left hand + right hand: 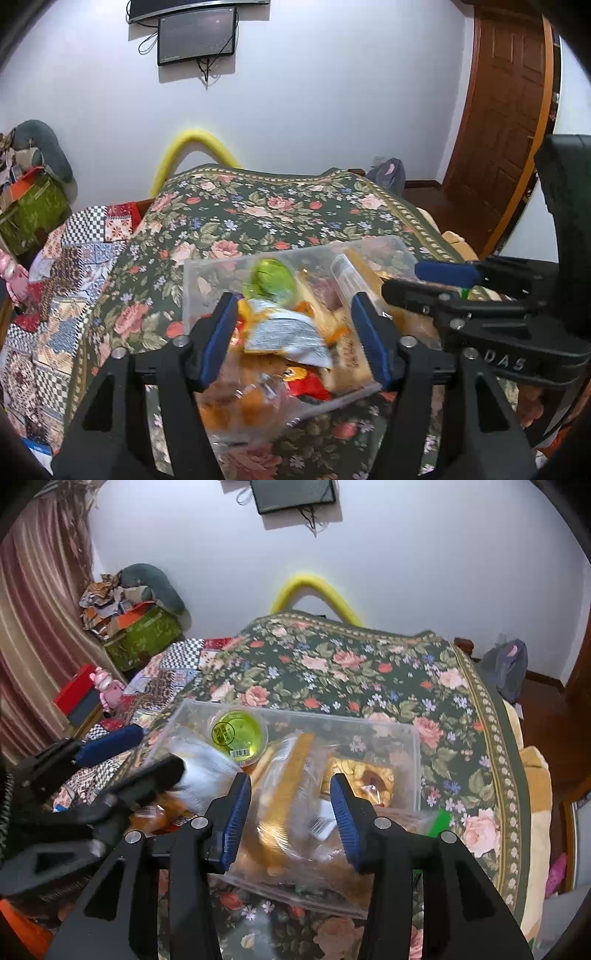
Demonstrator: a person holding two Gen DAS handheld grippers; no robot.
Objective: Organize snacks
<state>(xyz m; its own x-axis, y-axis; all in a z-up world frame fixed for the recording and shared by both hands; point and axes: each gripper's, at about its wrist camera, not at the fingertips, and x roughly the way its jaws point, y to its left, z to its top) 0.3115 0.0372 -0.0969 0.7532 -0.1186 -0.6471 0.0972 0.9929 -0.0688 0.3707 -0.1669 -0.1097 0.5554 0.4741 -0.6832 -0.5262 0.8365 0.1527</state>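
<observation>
Left wrist view, nearest item: left gripper (295,332), blue-padded jaws parted with nothing pressed between them, poised over a clear plastic bin (192,295) on the floral bedspread (280,206). Bin contents: white-and-orange snack packet (284,334) directly beyond the fingers, red wrapper (308,382), bagged golden pastries (236,402), green jelly cup (271,278) toward the far wall of the bin. Right gripper (424,282) enters from the right edge above the bin's right side. Right wrist view: right gripper (290,806), jaws apart and empty, above a long wrapped bread (291,771) and a jam-topped pastry (364,775); green jelly cup (239,733) at the far left corner of the bin. Farther back: patchwork quilt (74,258), yellow tube (192,138), wall monitor (197,37), wooden door (506,122).
</observation>
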